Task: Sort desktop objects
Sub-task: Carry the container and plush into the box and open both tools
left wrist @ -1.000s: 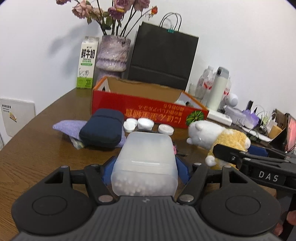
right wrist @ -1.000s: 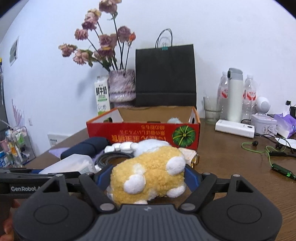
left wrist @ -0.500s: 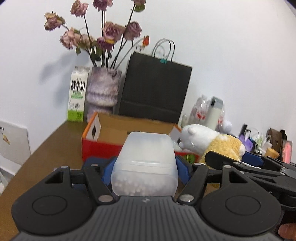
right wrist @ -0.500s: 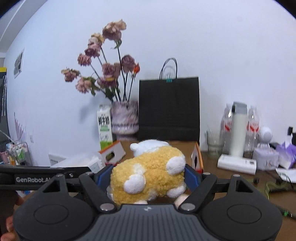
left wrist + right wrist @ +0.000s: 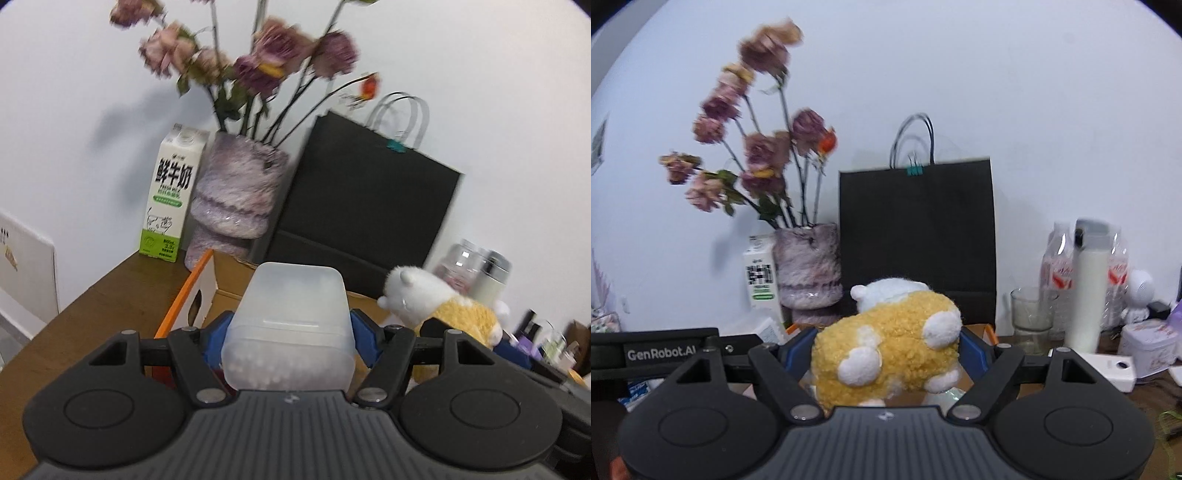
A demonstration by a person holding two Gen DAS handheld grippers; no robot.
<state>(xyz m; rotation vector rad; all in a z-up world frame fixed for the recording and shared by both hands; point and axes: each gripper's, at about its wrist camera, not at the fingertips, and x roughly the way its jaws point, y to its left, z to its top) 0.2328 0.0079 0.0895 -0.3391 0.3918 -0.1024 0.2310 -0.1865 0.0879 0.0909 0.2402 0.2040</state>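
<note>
The left gripper (image 5: 288, 345) is clamped on a cloudy plastic box (image 5: 290, 328) with little white balls in the bottom. Its blue pads (image 5: 364, 341) press on both sides of the box. The box is up in the air over the near edge of the open cardboard box (image 5: 229, 284), which sits on the brown table (image 5: 96, 310).

The right gripper (image 5: 886, 354) is clamped on a fluffy yellow and white toy sheep (image 5: 886, 343). The sheep is also up in the air, with the cardboard box under it. In the left view the sheep shows at 3 o'clock from the plastic box.

Behind the cardboard box, at 12 o'clock, stands a black paper bag (image 5: 916, 236). At 10 o'clock is a purple vase (image 5: 236, 203) with dried roses (image 5: 258, 70), and a milk carton (image 5: 171, 195) just beside it. At 3 o'clock in the right view are a white bottle (image 5: 1087, 288) and a glass (image 5: 1030, 310).
</note>
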